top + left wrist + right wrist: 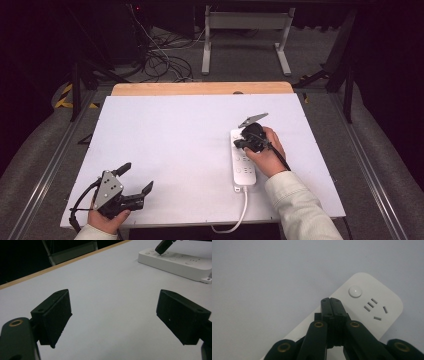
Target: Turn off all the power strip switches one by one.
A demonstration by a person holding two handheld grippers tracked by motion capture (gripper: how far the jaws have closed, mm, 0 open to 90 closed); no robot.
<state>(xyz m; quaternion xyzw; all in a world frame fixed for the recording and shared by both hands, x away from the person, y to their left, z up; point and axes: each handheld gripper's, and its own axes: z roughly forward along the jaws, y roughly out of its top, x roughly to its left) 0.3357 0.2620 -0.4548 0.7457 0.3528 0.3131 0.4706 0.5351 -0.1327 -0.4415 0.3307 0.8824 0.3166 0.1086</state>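
Right gripper (331,300) closed over power strip (372,315)

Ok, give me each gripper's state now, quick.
Left gripper: open, holding nothing, above the white table.
Right gripper: closed, holding nothing, tips over the power strip.

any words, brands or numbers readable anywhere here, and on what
None can be read.
power strip: no print or brand, just a round button and socket slots.
right gripper, jaws shut, over the strip: no marking.
left gripper, jaws open: no marking.
table: blank white.
Yellow-black floor tape: stripes, no text.
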